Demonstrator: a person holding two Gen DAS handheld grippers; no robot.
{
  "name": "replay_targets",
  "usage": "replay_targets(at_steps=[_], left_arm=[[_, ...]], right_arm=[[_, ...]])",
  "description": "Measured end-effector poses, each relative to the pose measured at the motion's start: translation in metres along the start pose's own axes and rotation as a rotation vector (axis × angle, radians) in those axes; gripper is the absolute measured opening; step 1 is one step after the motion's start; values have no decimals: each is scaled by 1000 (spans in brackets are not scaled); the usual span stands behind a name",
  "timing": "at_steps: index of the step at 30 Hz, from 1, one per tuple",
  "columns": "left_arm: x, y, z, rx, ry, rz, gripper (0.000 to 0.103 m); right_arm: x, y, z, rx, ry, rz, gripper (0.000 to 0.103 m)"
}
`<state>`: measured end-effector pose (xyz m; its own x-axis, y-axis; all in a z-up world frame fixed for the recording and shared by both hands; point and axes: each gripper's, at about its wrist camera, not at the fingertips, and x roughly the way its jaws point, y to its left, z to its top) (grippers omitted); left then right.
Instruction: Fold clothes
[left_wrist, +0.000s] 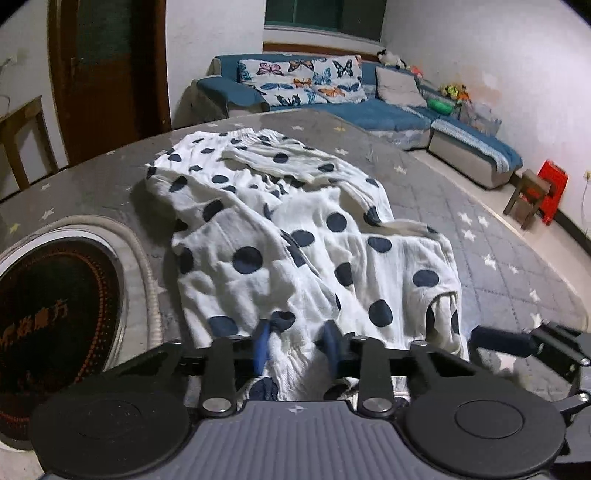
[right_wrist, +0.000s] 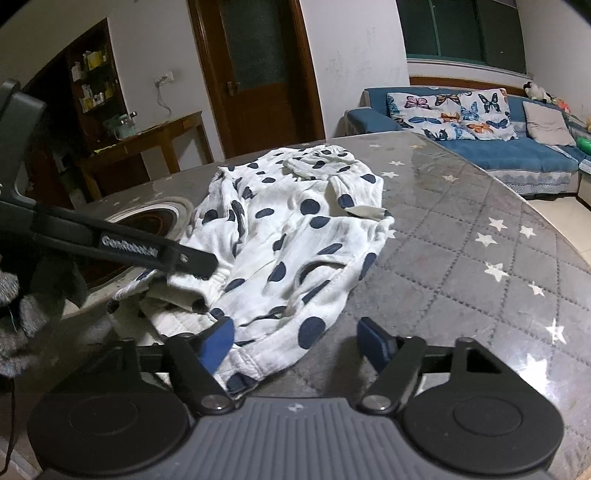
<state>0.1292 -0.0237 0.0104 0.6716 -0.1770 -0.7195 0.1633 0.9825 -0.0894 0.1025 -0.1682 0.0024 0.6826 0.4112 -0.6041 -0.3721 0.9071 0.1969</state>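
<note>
A white garment with dark blue polka dots (left_wrist: 306, 236) lies crumpled on a round table with a grey star-print cover (left_wrist: 498, 266). My left gripper (left_wrist: 295, 345) is at the garment's near edge, and its blue pads pinch a bunched fold of the cloth. In the right wrist view one finger (right_wrist: 129, 247) of the left gripper reaches onto the garment (right_wrist: 295, 236) from the left. My right gripper (right_wrist: 295, 343) stands open over the garment's near hem. Its left pad (right_wrist: 218, 341) rests against the cloth and its right pad (right_wrist: 375, 341) is over the bare table cover (right_wrist: 480, 258).
A round dark inset plate with a pale rim (left_wrist: 55, 314) is set into the table left of the garment. Behind the table are a blue sofa with butterfly cushions (left_wrist: 306, 81), a wooden door (right_wrist: 258, 74) and a wooden side table (right_wrist: 147, 147). A small stool (left_wrist: 528, 195) stands on the floor at the right.
</note>
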Motion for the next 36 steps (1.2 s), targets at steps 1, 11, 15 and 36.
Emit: replay_targets(at_steps=[1,11,15,36], left_arm=[[-4,4,0,-9,-8,0,15],[-38,45,-5,-119,-78,33,5],[-53,65,-14,-172,-94,43,4],[-49,99,-45,-222,-20,107,51]], right_arm=[[0,0,0,4,2,8,65],[-3,2,0,33,10,37,22],[-7,-3,1,51,1,25,12],[-4,-4,-1,70,33,44,39]])
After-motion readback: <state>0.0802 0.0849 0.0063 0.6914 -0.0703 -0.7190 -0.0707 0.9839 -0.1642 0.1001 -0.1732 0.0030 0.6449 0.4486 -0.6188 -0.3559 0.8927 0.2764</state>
